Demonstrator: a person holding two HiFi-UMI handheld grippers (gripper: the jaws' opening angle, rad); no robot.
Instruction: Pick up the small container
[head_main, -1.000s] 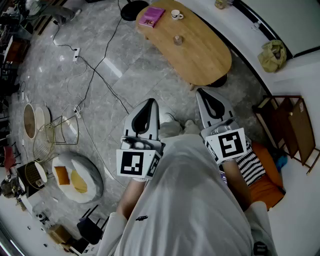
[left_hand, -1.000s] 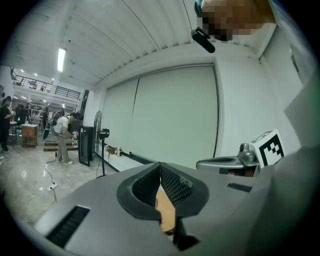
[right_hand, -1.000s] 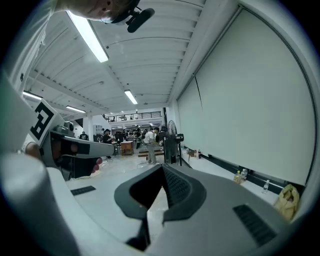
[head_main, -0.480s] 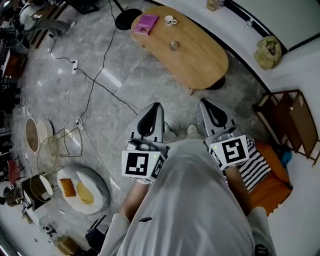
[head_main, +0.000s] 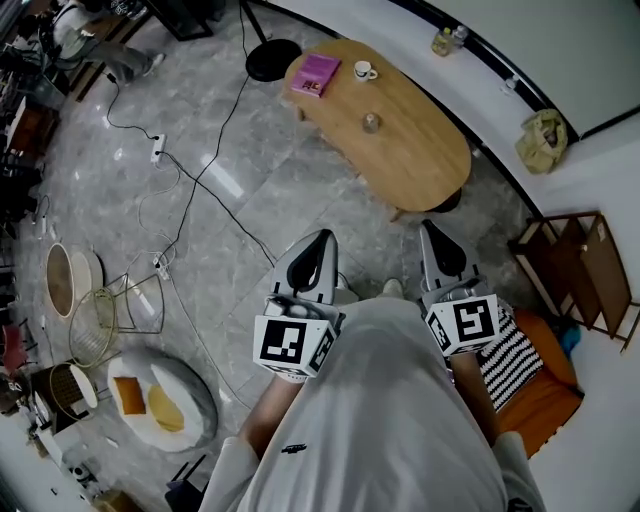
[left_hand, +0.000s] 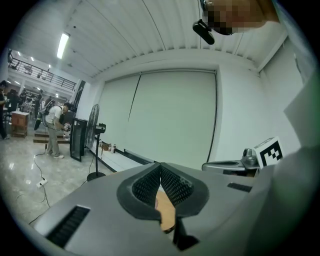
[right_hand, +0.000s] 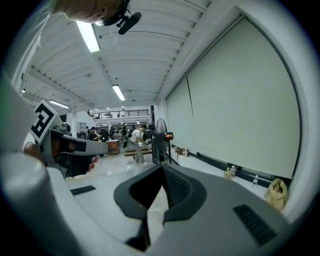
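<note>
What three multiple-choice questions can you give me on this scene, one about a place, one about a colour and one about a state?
1. Where is the small container?
A. on the floor
B. on the wooden table
C. held in a gripper

2. What colour is the book?
A. pink
B. green
C. black

3. How do the fingers of the right gripper stand?
A. wide apart
B. shut on the book
C. shut, with nothing held

Answers:
1 B: it stands near the middle of the tabletop.
2 A: its cover shows pink at the table's end.
3 C: the fingers meet, and nothing sits between them.
</note>
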